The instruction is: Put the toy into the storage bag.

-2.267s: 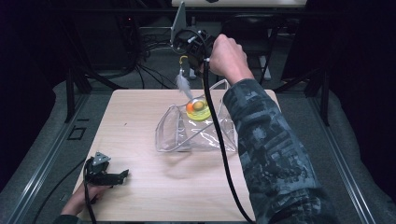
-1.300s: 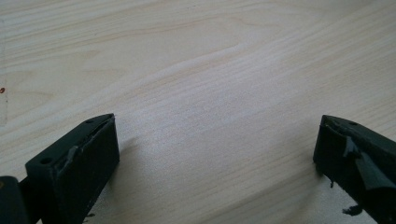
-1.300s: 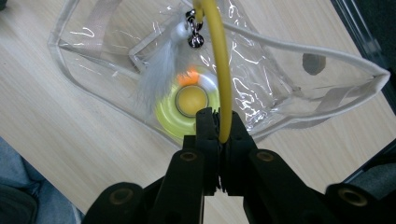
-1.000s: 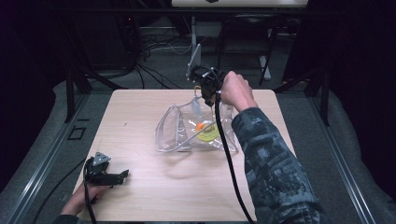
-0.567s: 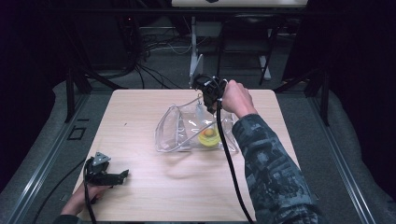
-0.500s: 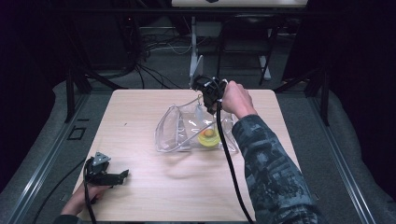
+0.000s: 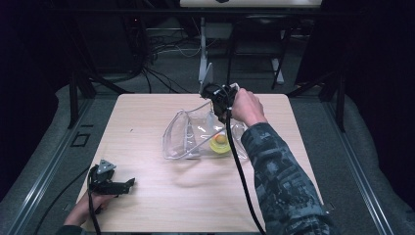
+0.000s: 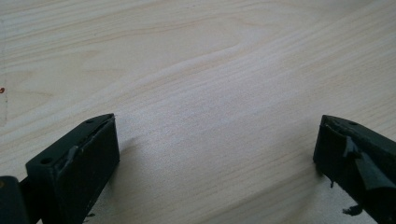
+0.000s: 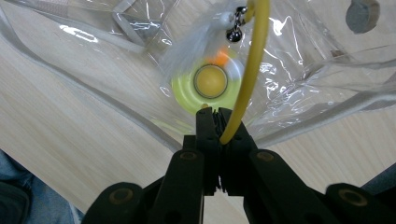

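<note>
Right tongs (image 9: 215,112) clenched on yellow cord (image 9: 252,70), toy (image 9: 210,83) dangling inside clear bag (image 7: 195,134) mid-bench. Left tongs (image 8: 215,144) released, idle near front-left corner. Lower straight, release only once toy rests on bag floor.

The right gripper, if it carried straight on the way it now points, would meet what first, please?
Probably the clear bag, with the yellow-green disc just behind its film; the right gripper is clamped on a yellow cord, and depth is unclear.

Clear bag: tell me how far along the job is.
Done: the yellow-green toy lies inside the clear bag. In hand: the right gripper is shut on a yellow cord. Left, likely: release the cord; the left gripper rests open on the table.
</note>
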